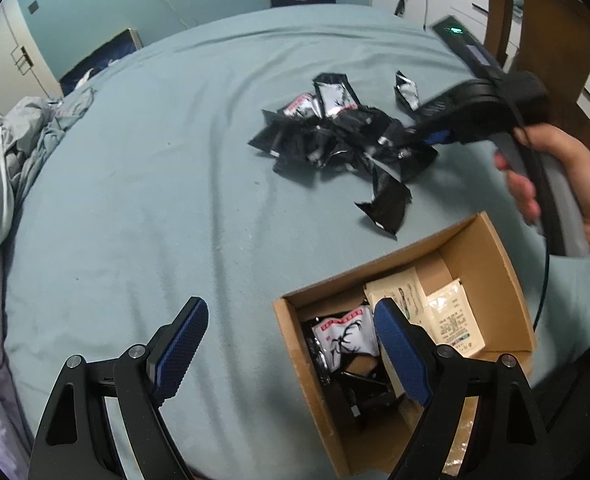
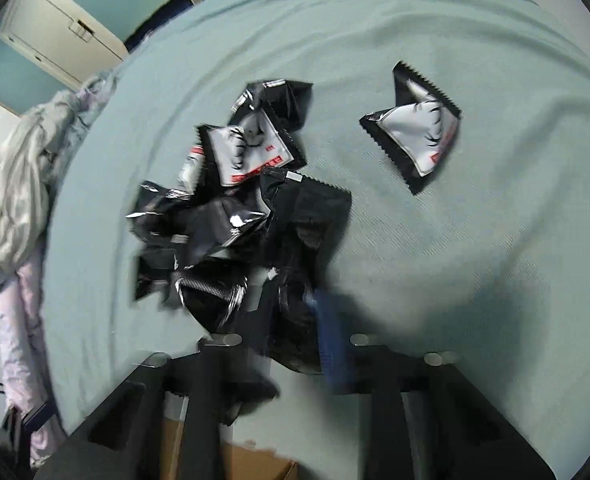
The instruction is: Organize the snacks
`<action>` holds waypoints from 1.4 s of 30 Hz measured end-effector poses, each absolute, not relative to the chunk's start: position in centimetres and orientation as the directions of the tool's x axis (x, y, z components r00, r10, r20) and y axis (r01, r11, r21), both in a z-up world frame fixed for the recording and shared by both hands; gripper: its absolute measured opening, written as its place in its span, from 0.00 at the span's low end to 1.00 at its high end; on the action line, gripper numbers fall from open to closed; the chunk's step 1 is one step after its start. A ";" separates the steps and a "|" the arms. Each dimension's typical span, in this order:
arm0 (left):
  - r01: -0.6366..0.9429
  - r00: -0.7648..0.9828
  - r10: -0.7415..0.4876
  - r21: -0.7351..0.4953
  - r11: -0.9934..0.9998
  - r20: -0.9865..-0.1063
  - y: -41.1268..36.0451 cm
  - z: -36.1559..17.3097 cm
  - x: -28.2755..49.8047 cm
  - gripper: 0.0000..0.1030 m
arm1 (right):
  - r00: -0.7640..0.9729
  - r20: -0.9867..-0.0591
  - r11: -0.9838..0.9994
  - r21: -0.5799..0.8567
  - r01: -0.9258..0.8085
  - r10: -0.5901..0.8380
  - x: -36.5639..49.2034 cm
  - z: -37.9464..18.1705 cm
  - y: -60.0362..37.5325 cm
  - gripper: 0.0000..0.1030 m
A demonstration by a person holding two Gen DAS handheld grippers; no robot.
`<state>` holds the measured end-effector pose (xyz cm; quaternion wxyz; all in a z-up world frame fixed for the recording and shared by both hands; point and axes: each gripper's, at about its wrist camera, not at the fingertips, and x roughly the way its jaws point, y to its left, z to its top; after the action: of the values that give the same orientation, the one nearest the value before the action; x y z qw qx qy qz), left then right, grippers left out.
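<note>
Closest to the left tool [image 1: 291,344], its two blue-padded fingers are spread wide apart with nothing between them, hovering over the bed [image 1: 155,184]. Right under its right finger sits an open cardboard box [image 1: 491,248]. Inside there's a white-faced snack packet with a black antler print [image 1: 345,338], some darker packets below it that I can't make out well, and a couple of pale paper sachets [image 1: 451,316] toward the box's far side.

Just past the box, further out from the left tool, is the pile of black snack packets [image 1: 335,140] on the blue-green sheet, with one stray packet [image 1: 387,204] lying between the pile and the box. Another single packet [image 1: 407,90] sits apart on the far right of the pile.

The right tool [image 2: 291,332] is down at the pile's near edge, held by the right hand [image 1: 555,176]. Its view is pretty motion-blurred; a black packet [image 2: 291,320] sits between the fingers, one blue pad right against it, but I honestly can't tell whether it's clamped. Ahead of that tool the heap [image 2: 231,208] spreads out, and off to its front right lies the lone white-faced packet [image 2: 419,136], well apart from the others.

Way off to the left, crumpled bedding [image 1: 11,160] is bunched at the bed's edge.
</note>
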<state>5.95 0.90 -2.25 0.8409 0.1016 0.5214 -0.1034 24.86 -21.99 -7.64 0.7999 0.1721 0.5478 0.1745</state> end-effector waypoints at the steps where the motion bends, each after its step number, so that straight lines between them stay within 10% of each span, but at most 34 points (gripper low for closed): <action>1: 0.275 0.441 -0.068 0.062 0.959 -0.895 1.0 -2.1 6.1 0.84 | 0.353 -0.812 0.880 0.469 -0.080 0.465 24.3 -7.0 -22.4 0.16; 23: 0.396 0.456 -0.083 0.119 0.910 -0.886 -4.3 -0.6 8.4 0.84 | 0.652 -0.555 0.765 0.641 -0.060 0.516 3.2 0.0 -31.9 0.16; 42: 0.480 0.176 0.038 0.119 0.869 -0.984 -12.4 -8.7 20.3 0.84 | 0.608 -0.563 0.670 0.739 0.068 0.560 10.6 -4.2 -34.6 0.16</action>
<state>20.29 -12.42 -8.71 0.7382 0.2073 0.6242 -0.1499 10.65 -34.60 -4.15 0.8134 0.3772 0.4161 0.1513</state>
